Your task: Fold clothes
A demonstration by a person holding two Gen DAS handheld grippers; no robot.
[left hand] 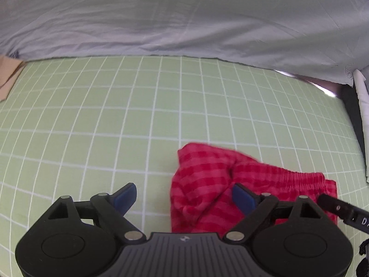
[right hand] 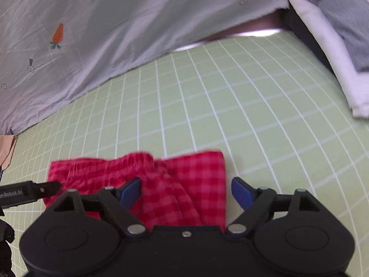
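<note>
Between the spread blue pads of the right hand-held gripper (right hand: pixel 185 191), red checked shorts (right hand: pixel 166 184) are lying crumpled on the green grid mat (right hand: pixel 230 106), their near edge hiding behind the gripper body. Beside them, the left hand-held gripper (left hand: pixel 184 199) is hovering open and empty, one pad overlapping the shorts. Farther off, a grey carrot-print sheet (right hand: pixel 115 27) is covering the mat's far edge.

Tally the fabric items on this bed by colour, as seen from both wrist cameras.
Red gingham shorts: 1
Pale grey quilt with carrot print: 1
Green grid sheet: 1
White folded cloth: 1
Grey checked cloth: 1
Tan cloth at the left edge: 1
Total: 6
</note>
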